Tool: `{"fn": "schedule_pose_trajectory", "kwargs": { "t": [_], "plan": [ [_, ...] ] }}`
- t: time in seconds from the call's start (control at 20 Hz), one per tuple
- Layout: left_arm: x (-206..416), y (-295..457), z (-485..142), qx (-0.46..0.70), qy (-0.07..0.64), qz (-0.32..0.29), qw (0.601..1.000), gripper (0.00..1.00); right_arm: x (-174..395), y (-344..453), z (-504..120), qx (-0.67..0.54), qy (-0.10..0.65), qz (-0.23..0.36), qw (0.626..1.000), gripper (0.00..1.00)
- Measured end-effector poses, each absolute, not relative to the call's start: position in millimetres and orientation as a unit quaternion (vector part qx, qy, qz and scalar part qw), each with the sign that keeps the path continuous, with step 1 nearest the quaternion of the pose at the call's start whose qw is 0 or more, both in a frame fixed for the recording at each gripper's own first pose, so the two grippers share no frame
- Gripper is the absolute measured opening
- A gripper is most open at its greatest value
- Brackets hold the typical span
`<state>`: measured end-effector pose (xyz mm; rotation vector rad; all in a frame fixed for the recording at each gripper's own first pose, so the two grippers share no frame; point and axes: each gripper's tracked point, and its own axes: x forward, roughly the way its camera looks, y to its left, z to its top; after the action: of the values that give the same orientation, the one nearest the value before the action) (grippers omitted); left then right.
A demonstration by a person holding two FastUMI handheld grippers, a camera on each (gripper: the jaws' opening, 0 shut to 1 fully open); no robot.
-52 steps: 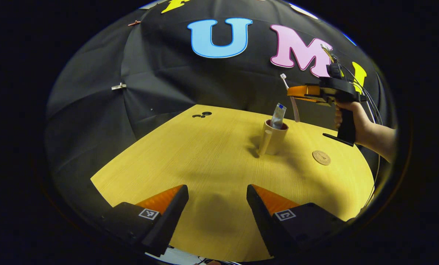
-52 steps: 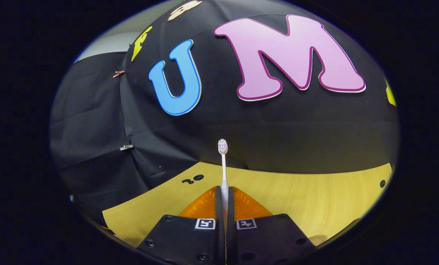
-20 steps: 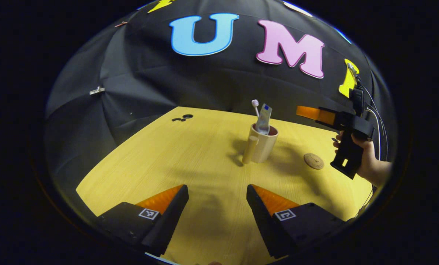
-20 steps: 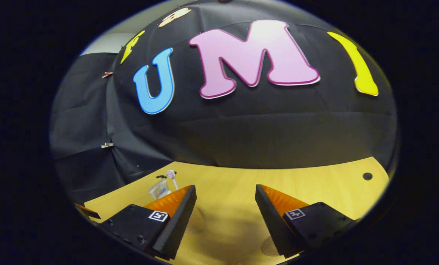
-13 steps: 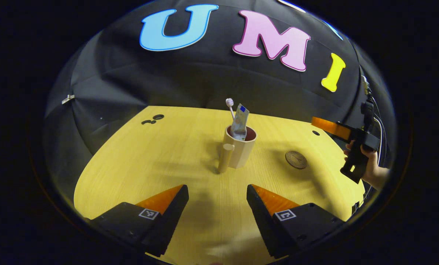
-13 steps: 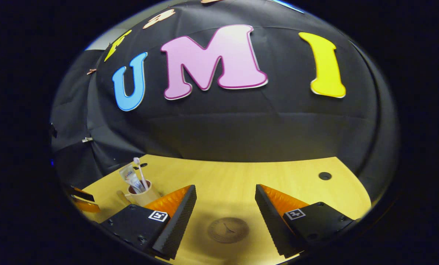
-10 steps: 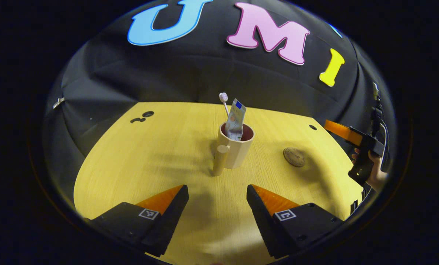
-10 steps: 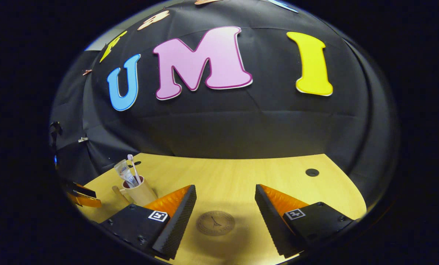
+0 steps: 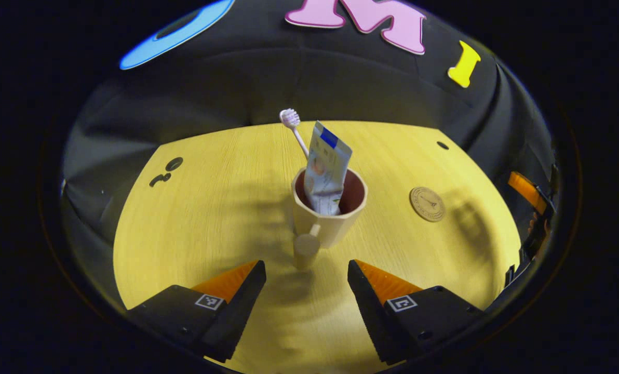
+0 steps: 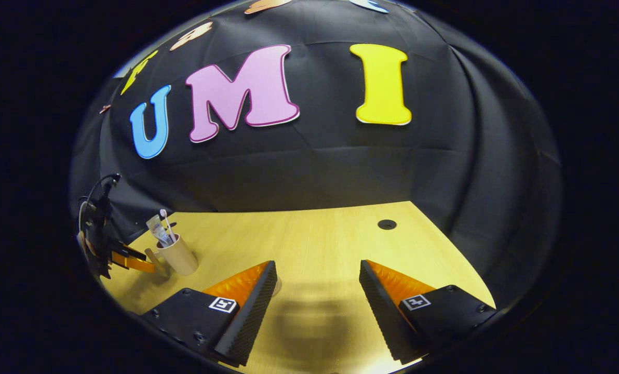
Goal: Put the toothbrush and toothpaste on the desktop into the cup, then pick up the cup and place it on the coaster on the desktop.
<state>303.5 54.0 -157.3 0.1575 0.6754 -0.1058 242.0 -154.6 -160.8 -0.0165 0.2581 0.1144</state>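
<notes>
Your left gripper (image 9: 306, 270), jaws spread, faces the handle (image 9: 306, 250) of the cup (image 9: 329, 214) holding toothbrush (image 9: 294, 130) and toothpaste (image 9: 325, 171), coaster (image 9: 427, 204) nearby; your right gripper (image 10: 317, 275) waits spread, well apart.

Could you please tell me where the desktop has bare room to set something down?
The widest bare stretch lies left of the cup, reaching toward the dark holes. Another runs behind the coaster to the far hole. It is tightest between the cup's handle and the left gripper.
</notes>
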Motion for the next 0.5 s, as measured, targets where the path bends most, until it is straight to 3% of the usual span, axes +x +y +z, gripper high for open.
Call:
{"fn": "schedule_pose_trajectory", "kwargs": {
  "t": [0.3, 0.5],
  "plan": [
    [331, 45, -161, 0.106, 0.373, -0.085, 0.918, 0.97, 218, -202, -150, 0.003, 0.139, 0.016, 0.990, 0.98],
    [343, 49, -172, 0.105, 0.407, -0.080, 0.904, 0.90, 201, -221, -135, 0.020, 0.120, -0.016, 0.992, 0.98]
  ]
}}
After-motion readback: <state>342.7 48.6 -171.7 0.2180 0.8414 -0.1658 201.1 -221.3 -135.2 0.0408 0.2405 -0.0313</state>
